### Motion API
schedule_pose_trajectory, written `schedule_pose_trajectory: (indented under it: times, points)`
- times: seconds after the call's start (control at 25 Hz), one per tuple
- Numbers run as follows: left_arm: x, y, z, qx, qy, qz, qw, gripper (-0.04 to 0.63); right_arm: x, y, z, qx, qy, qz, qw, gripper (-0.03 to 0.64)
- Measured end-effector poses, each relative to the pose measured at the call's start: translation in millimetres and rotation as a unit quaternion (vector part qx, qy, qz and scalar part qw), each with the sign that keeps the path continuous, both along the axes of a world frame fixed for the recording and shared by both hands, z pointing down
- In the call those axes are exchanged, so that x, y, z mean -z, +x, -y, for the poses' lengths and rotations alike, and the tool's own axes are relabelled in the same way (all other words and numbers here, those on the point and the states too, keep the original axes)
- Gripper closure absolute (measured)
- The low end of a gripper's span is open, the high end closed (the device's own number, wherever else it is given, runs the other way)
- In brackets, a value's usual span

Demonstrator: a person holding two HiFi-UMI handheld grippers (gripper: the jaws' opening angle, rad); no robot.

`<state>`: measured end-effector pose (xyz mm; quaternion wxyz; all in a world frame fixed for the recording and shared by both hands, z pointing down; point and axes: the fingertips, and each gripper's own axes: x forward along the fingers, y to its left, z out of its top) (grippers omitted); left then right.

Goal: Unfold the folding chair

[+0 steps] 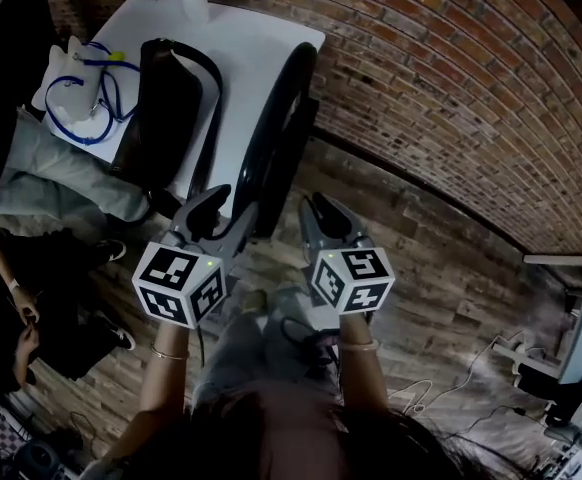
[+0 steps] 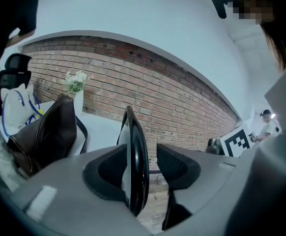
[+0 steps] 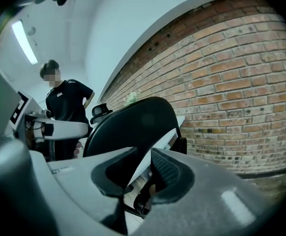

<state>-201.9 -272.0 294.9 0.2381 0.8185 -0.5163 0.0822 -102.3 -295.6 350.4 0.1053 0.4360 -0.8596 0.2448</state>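
While both forearms reach forward side by side, the left gripper (image 1: 209, 206) tilts slightly down, its jaws wide apart astride the black rim of the folding chair (image 1: 283, 128), unclamped. Right gripper (image 1: 321, 213): jaws partly apart, holding nothing, at the chair's back. Chair folded, upright, beside the white table (image 1: 261, 43); brick wall (image 1: 451, 88) beyond.

folding chair (image 1: 289, 118) | black, folded flat | upright on edge | beside white table (image 1: 261, 43)

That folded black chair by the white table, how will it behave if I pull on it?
Probably stiff: the folding chair looks like hard black panels. It may tip or slide, standing folded on edge against the white table. Its glossy rim could be slippery to grip.
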Motion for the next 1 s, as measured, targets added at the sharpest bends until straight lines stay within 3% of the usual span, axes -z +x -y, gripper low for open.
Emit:
schedule_pose_trajectory:
  times: [0.64,1.0]
  points:
    - [-23,11,27,0.002,-0.035,0.024,0.9991,0.397,-93,-13,41,0.026,-0.093,-0.010,0.995,0.489]
    - [-33,11,37,0.010,-0.046,0.041,0.9981,0.400,-137,-27,55,0.041,-0.147,0.014,0.988,0.448]
